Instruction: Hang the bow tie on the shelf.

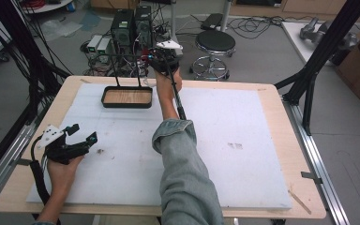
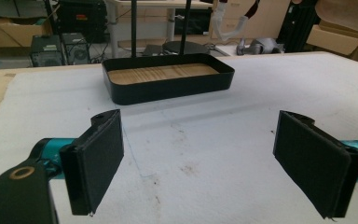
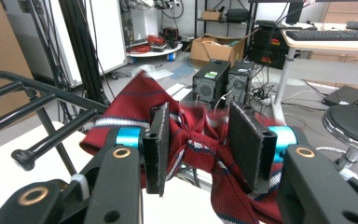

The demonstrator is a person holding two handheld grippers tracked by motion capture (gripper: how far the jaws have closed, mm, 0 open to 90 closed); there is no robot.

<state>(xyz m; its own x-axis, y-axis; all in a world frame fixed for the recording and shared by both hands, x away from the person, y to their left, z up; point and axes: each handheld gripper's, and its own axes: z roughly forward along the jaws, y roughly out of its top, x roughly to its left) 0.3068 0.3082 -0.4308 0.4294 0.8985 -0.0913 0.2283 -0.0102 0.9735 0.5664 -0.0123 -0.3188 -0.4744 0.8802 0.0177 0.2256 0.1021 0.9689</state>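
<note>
The right gripper (image 3: 198,140) is raised beyond the far edge of the table, its jaws partly closed around the knot of a dark red striped bow tie (image 3: 135,105) — the wings of the fabric spread to both sides of the pads. A black rack bar (image 3: 37,112) lies just beside the tie, toward that view's left; in the high view the rack's posts rise from a black tray with a wooden floor (image 1: 127,97), so any hanging move would go that way. The left gripper (image 1: 82,136) rests low on the white mat (image 1: 225,140) — jaws wide, empty, well apart from the tie.
</note>
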